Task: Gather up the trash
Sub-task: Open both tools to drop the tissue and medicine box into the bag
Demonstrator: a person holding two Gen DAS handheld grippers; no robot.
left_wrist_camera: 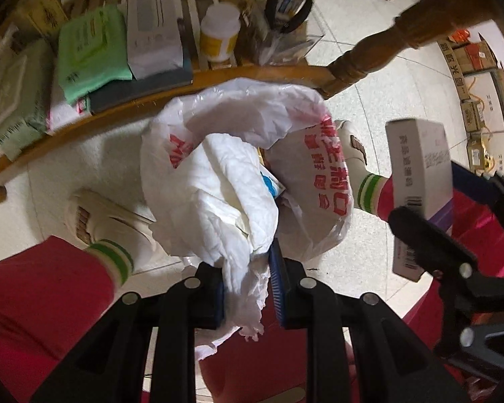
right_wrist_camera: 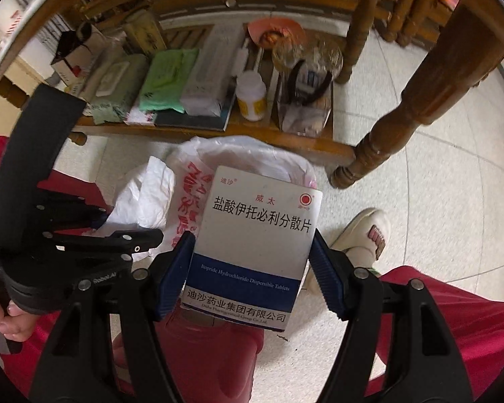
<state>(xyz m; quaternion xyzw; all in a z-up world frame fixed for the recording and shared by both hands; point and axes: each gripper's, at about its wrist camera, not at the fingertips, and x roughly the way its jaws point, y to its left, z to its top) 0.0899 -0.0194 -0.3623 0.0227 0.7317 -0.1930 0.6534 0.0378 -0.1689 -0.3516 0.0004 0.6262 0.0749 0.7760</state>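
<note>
Above the bag [left_wrist_camera: 252,154], the right gripper [right_wrist_camera: 252,262] pinches a pill box [right_wrist_camera: 255,245]; the left gripper [left_wrist_camera: 247,288] clamps crumpled tissue [left_wrist_camera: 238,201], seemingly. Next: drop both in.

The plastic bag [left_wrist_camera: 252,117] is white with red print; the box [right_wrist_camera: 252,245] is white with a blue band; the socks [left_wrist_camera: 114,255] have green stripes; the trousers [left_wrist_camera: 33,302] are red.

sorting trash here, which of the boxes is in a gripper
The white-and-blue tablet box, clamped in the right gripper above the bag. The long white box lies on the shelf.
</note>
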